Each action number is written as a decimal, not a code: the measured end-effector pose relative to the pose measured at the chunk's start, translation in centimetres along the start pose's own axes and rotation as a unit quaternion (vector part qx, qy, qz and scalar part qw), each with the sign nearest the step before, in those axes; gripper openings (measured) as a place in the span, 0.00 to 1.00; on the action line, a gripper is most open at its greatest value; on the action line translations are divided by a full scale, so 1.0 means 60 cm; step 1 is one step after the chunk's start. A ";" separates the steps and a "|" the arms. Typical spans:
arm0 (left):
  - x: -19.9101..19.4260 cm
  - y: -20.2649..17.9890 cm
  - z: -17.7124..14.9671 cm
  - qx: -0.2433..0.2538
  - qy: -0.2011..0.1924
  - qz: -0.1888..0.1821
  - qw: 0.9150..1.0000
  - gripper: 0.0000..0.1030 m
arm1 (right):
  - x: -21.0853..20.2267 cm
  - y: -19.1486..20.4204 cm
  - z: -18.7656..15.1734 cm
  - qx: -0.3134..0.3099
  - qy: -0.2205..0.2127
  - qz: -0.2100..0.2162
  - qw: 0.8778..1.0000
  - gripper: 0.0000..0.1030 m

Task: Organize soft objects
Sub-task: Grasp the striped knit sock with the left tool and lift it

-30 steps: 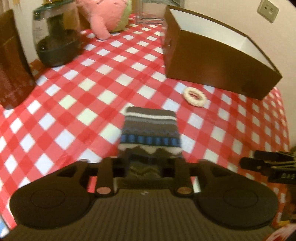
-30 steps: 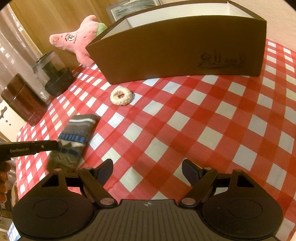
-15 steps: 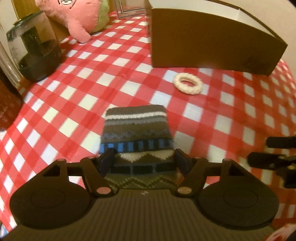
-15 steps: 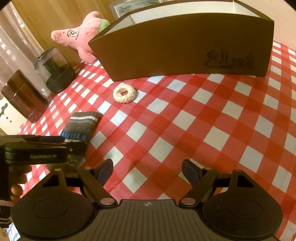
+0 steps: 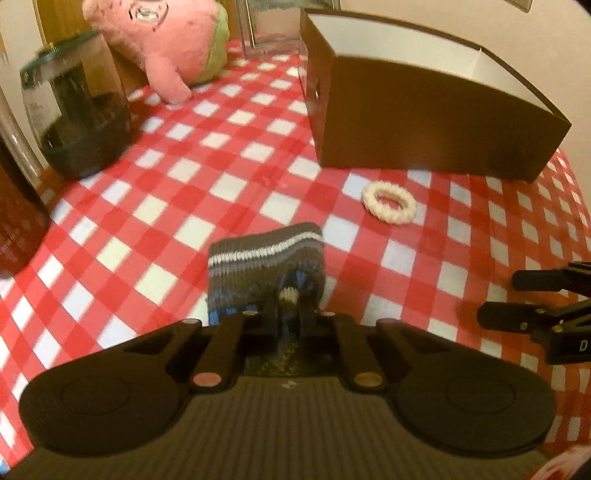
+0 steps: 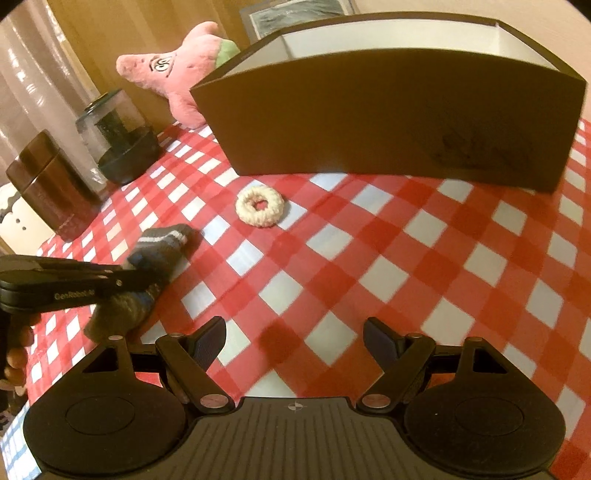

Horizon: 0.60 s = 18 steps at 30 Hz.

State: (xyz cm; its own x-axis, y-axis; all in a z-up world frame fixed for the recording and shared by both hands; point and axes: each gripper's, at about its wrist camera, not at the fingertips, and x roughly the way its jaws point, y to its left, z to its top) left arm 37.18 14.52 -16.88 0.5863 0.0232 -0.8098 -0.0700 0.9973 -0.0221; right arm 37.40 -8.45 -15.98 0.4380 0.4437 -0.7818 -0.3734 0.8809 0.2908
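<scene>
A grey knitted sock (image 5: pixel 264 264) with white and blue stripes lies on the red checked tablecloth, bunched up where my left gripper (image 5: pixel 289 303) pinches it. The jaws are closing and the pads press the knit between them. The right wrist view shows the same sock (image 6: pixel 162 247) in the left gripper (image 6: pixel 138 275). My right gripper (image 6: pixel 293 334) hangs open over bare cloth with nothing in it. A cream knitted ring (image 5: pixel 388 203) (image 6: pixel 259 205) lies just in front of the brown open box (image 5: pixel 436 136) (image 6: pixel 388 122). A pink plush toy (image 5: pixel 166 44) (image 6: pixel 177 79) leans at the back.
A dark glass jar (image 5: pixel 79 114) (image 6: pixel 118 144) and a brown canister (image 6: pixel 48 184) stand at the left edge of the table. A picture frame (image 5: pixel 273 26) stands behind the box. The right gripper's fingers (image 5: pixel 535 299) show at the right of the left wrist view.
My left gripper went from wide open around the sock to shut on it, crumpling the knit and lifting its near end. The right gripper stayed open and still.
</scene>
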 end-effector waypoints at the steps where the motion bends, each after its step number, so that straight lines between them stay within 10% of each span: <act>1: -0.004 0.000 0.003 0.003 -0.009 0.006 1.000 0.09 | 0.003 0.002 0.002 -0.003 -0.001 0.001 1.000 0.79; 10: 0.012 0.027 0.028 -0.037 -0.021 0.024 0.999 0.11 | 0.041 0.027 0.043 -0.051 -0.024 0.011 0.998 0.79; 18: 0.028 0.043 0.020 -0.075 -0.009 0.036 0.997 0.46 | 0.113 0.044 0.093 -0.114 -0.031 0.007 0.993 0.78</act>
State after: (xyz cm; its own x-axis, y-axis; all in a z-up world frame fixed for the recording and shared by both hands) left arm 38.98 17.24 -17.60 0.5899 0.0975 -0.8016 -0.2311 0.9715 -0.0520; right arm 43.96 -2.17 -17.43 0.4780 0.4704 -0.7418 -0.5516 0.8180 0.1632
